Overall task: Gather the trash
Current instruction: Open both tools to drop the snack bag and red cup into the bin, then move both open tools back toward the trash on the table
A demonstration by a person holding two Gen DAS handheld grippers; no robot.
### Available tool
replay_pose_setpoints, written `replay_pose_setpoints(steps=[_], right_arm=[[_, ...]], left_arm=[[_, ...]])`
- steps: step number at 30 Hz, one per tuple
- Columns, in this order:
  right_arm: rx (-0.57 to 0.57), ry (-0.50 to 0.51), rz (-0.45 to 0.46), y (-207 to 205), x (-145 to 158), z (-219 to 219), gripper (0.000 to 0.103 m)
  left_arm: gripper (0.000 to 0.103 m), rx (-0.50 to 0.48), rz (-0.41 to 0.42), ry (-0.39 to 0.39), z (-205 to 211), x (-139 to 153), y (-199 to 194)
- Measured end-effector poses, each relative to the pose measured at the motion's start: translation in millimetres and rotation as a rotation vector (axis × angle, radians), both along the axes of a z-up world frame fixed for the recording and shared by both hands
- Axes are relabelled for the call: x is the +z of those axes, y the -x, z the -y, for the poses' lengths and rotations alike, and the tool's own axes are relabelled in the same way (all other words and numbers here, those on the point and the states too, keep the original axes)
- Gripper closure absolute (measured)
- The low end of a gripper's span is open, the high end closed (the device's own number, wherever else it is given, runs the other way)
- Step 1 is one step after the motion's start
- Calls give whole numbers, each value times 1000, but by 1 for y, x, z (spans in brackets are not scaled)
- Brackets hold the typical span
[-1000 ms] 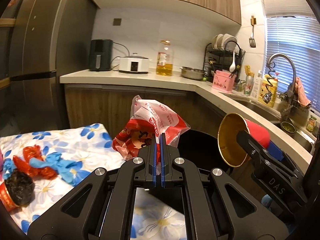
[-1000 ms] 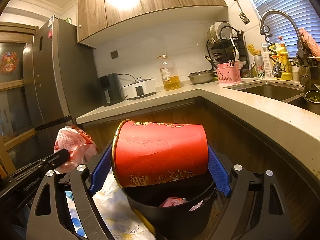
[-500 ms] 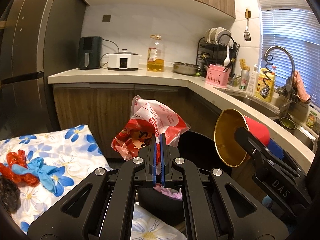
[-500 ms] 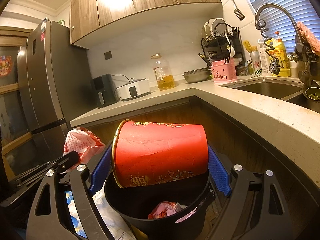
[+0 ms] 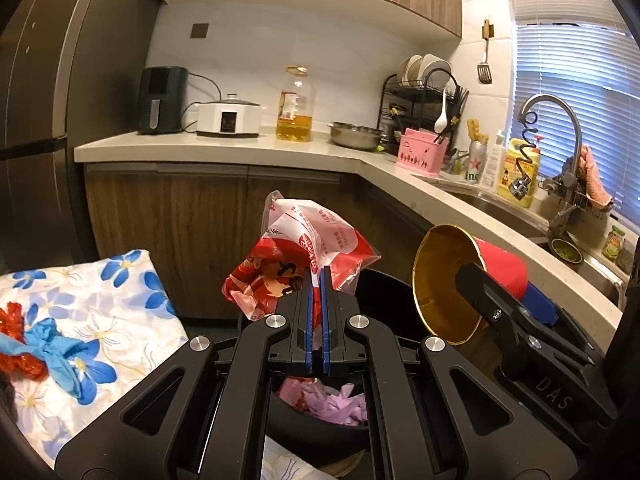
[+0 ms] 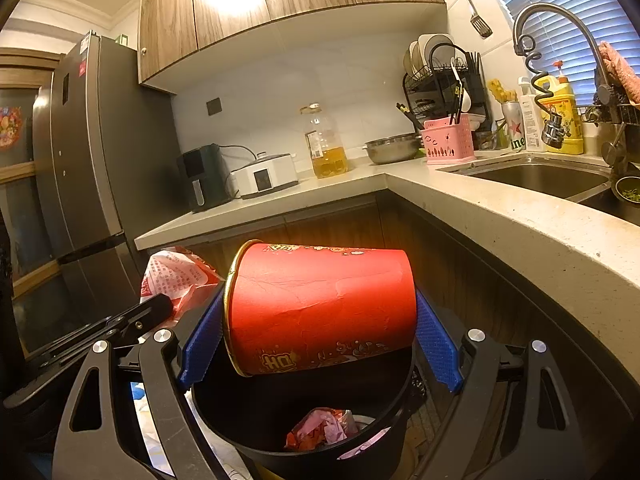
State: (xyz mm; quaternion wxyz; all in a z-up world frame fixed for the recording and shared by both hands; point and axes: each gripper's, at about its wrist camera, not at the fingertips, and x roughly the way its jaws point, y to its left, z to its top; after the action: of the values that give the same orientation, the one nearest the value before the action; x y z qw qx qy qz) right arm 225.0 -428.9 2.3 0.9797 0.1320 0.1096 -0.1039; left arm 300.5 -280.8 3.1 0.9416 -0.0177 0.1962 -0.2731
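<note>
Trash in two grips, both over the bin (image 6: 304, 432).

Left gripper (image 5: 317, 280): blue pads pressed together, pinching a crumpled red-and-white wrapper (image 5: 298, 256). Wrapper sticks up and forward from the fingertips, hanging in the air above the bin's near rim. In the right wrist view the same wrapper (image 6: 176, 280) shows at left, behind the left gripper's black finger.

Right gripper (image 6: 318, 320): jaws spread wide, clamped on a red cup (image 6: 320, 308). Cup lies on its side, one blue pad at the rim end, the other against the base. Gold-lined mouth faces the left gripper; in the left wrist view the cup (image 5: 500, 268) shows its gold inside, tilted. Cup sits directly above the bin opening, its lower edge near the rim; contact cannot be told.

Bin: black, round, open. Inside: pink gloves (image 5: 332, 402) and a crumpled red-and-pink wrapper (image 6: 320, 428).

Left of the bin: floral cloth (image 5: 120, 300) with a blue glove (image 5: 60, 354) and red scraps (image 5: 16, 344) lying on it, touching each other.

Behind: counter (image 5: 240, 152) with an oil bottle (image 5: 295, 108), a white cooker (image 5: 228, 120), a steel bowl (image 5: 355, 135). Sink (image 6: 540, 178) at right.
</note>
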Motion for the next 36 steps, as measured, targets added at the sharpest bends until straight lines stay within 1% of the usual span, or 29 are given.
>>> replay_pose_setpoints(steps=[7, 11, 13, 15, 16, 17, 18, 21, 22, 24, 25, 27, 32, 35, 36], right_arm=[[9, -5, -3, -7, -3, 3, 20], [12, -5, 6, -7, -6, 5, 19], [10, -20, 8, -8, -7, 9, 17], [-2, -40, 5, -7, -7, 14, 17], [-6, -47, 9, -5, -7, 16, 17], [-13, -47, 11, -3, -6, 17, 16], [-18, -44, 14, -1, -6, 18, 16], [-25, -41, 10, 3, -6, 18, 16], [-26, -42, 11, 5, -6, 17, 16], [-28, -38, 9, 8, -5, 14, 16], [-28, -36, 8, 10, -5, 13, 16], [-26, -25, 6, 14, -4, 7, 16], [-13, 10, 3, 24, -3, -9, 16], [3, 15, 5, 32, -2, -17, 16], [6, 16, 4, 33, -1, -19, 16]], left_arm=[[100, -11, -12, 3, 3, -5, -6], [100, -22, -21, 24, 3, -8, -10], [99, -34, -28, 37, 3, -9, -12], [88, -50, -51, 50, 3, -13, -16], [86, -57, -63, 59, 2, -15, -17], [79, -60, -78, 69, 1, -17, -19], [70, -57, -86, 76, -1, -19, -20], [60, -52, -108, 109, -8, -22, -22], [57, -44, -110, 111, -11, -22, -21], [45, -31, -102, 117, -17, -22, -18], [44, -25, -100, 118, -20, -22, -16], [34, 0, -90, 115, -28, -21, -10], [20, 97, -45, 87, -52, -18, 14], [18, 158, -22, 73, -67, -15, 27], [17, 193, -12, 74, -77, -15, 34]])
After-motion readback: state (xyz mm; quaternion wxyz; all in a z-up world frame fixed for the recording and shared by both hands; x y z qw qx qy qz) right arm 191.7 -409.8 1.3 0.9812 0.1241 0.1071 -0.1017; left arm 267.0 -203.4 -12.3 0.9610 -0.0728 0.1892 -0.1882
